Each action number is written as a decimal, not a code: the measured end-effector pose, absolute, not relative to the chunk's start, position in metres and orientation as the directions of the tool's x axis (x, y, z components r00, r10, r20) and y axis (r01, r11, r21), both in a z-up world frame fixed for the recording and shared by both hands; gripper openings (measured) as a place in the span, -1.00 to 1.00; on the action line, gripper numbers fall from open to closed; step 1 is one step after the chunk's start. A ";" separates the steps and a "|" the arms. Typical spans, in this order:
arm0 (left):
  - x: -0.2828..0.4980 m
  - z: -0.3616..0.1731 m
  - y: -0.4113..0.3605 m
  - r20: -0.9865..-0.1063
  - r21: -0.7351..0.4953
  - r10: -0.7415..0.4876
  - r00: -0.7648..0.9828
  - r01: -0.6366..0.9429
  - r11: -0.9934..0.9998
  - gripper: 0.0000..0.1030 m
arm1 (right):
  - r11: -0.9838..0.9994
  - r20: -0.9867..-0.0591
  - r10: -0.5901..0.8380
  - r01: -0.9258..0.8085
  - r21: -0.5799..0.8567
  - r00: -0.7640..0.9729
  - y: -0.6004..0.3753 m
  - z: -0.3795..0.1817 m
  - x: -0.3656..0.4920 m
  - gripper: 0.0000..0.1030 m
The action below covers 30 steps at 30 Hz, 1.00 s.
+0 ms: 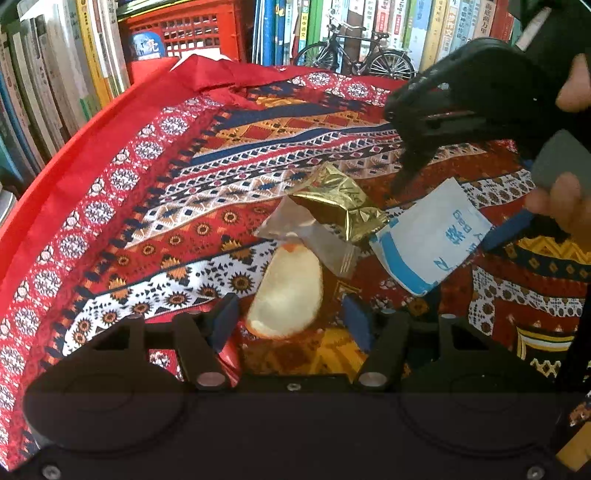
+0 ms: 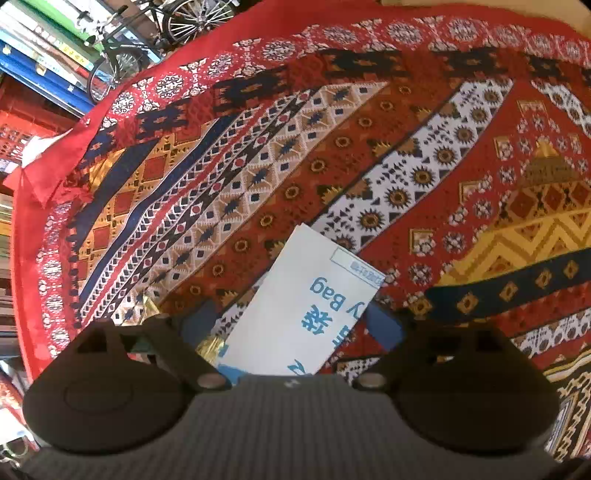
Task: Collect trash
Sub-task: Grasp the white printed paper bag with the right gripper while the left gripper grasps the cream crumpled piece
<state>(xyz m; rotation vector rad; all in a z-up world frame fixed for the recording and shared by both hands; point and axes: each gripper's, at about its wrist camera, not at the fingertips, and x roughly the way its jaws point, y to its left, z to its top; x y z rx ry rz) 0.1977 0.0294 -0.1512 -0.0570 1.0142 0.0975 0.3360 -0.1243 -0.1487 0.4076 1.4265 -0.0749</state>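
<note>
The white paper bag [image 1: 430, 240] with blue print lies flat-sided between the right gripper's [image 2: 291, 325] blue pads [image 2: 384, 326]; in the right wrist view the jaws stand apart on either side of it with gaps showing, so I judge it straddled, not clamped, though whether a pad touches it low down is hidden by the gripper body. To do this step well, the jaws should close squarely across the bag's width, near its lower end, without catching the cloth beneath or the gold foil wrapper [image 1: 343, 201] just beside it. The bag is thin, creased at one corner and likely to buckle, so a slow, firm close suits it. It sits near the middle of the table, its edge overlapping or touching the gold wrapper, I cannot tell which. A clear plastic wrapper [image 1: 306, 236] lies under the foil's near side. The left gripper [image 1: 290, 319] has its jaws open around a pale, rounded piece of trash [image 1: 288, 295], not visibly pinching it. All rests on a patterned red tablecloth [image 1: 155, 206]. Behind stand shelved books [image 1: 406, 29], a red crate [image 1: 184, 33] and a model bicycle [image 1: 354, 51].
</note>
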 end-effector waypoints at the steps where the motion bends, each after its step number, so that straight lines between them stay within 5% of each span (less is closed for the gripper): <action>1: 0.197 -0.151 0.029 -0.850 -0.004 0.055 0.524 -0.111 0.994 -0.03 | 0.932 -0.971 0.182 0.288 0.220 0.153 -0.122 -0.149 0.337 0.74; 3: 0.196 -0.149 0.030 -0.849 0.003 0.065 0.524 -0.117 0.993 -0.24 | 0.937 -0.974 0.160 0.286 0.201 0.158 -0.121 -0.147 0.337 0.61; 12: 0.185 -0.132 0.024 -0.836 -0.023 0.056 0.547 -0.136 0.990 -0.29 | 0.927 -0.963 0.200 0.282 0.246 0.182 -0.137 -0.135 0.324 0.02; 18: 0.174 -0.118 0.018 -0.822 -0.026 0.063 0.566 -0.148 0.989 -0.30 | 0.932 -0.955 0.230 0.241 0.271 0.187 -0.140 -0.122 0.314 -0.58; 30: 0.158 -0.094 0.021 -0.787 -0.059 0.078 0.612 -0.201 0.978 -0.30 | 0.934 -0.948 0.239 0.219 0.283 0.209 -0.134 -0.109 0.309 -0.65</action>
